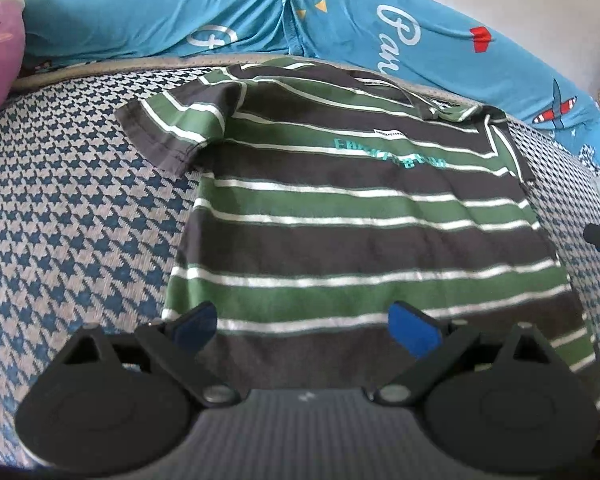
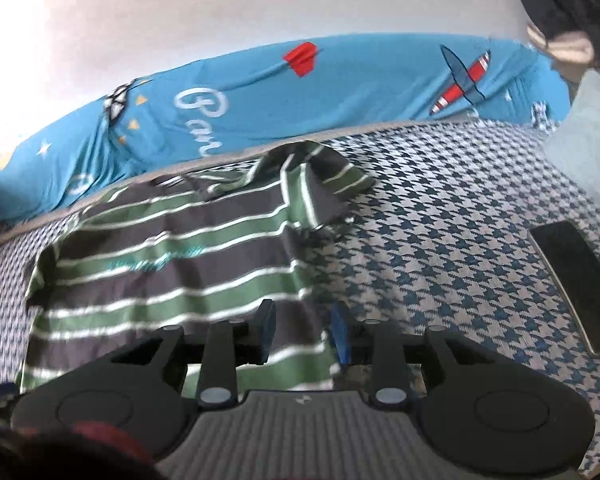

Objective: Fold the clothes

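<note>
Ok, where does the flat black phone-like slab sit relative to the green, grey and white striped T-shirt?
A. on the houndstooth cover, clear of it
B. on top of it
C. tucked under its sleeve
A: in the right wrist view the flat black slab lies on the blue-and-white houndstooth cover, apart from the striped T-shirt.

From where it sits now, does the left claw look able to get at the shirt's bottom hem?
Probably yes. The left claw is open, with its jaws spread over the bottom hem of the striped shirt, which lies flat on the checked cover. Nothing lies between them.
</note>
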Demonstrator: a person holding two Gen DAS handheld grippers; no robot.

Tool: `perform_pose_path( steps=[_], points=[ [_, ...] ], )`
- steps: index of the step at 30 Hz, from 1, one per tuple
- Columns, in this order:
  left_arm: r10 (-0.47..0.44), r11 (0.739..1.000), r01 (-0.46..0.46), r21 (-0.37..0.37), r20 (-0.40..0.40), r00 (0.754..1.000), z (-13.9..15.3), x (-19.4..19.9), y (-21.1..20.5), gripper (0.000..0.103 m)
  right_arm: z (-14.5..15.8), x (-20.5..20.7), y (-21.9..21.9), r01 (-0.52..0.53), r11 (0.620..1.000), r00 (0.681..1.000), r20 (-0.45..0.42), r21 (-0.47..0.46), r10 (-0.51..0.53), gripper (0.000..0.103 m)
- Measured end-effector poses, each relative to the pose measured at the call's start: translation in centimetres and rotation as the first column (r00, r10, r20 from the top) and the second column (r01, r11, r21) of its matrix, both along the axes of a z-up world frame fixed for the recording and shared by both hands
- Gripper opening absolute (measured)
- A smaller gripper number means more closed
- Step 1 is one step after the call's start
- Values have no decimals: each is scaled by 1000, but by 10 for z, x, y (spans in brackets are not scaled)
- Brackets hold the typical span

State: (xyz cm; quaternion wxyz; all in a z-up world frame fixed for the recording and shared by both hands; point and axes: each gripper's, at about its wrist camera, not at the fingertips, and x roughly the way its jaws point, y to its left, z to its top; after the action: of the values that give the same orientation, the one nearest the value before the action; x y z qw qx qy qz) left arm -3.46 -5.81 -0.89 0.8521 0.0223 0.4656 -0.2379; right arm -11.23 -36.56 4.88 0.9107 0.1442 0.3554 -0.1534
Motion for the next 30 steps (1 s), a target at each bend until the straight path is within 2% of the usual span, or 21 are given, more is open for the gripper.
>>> perform_pose_path(
  steps=[8,11,15,19,27,30],
  points=[
    [-17,999,17,44,10,1000,-5,28,-22,97,-10,33,-39,107,990,994,13,97,-109,32],
    [-32,998,32,54,1,999,-8,37,-30,97,-14,40,-47,134,979,991,4,151,-136,36],
    [-31,997,31,65,6,999,-10,49,-40,97,-18,47,-48,143,981,990,-8,132,-144,37],
    [-25,1000,25,16,-15,1000,-6,53,-44,97,-20,52,-47,133,984,991,-10,115,-132,37],
    [-55,999,54,7,88,995,15,39,-48,97,-25,62,-60,145,982,989,0,120,-146,37],
    [-63,998,65,-14,87,994,18,37,-51,97,-27,67,-68,165,979,986,-4,123,-166,38]
  ],
)
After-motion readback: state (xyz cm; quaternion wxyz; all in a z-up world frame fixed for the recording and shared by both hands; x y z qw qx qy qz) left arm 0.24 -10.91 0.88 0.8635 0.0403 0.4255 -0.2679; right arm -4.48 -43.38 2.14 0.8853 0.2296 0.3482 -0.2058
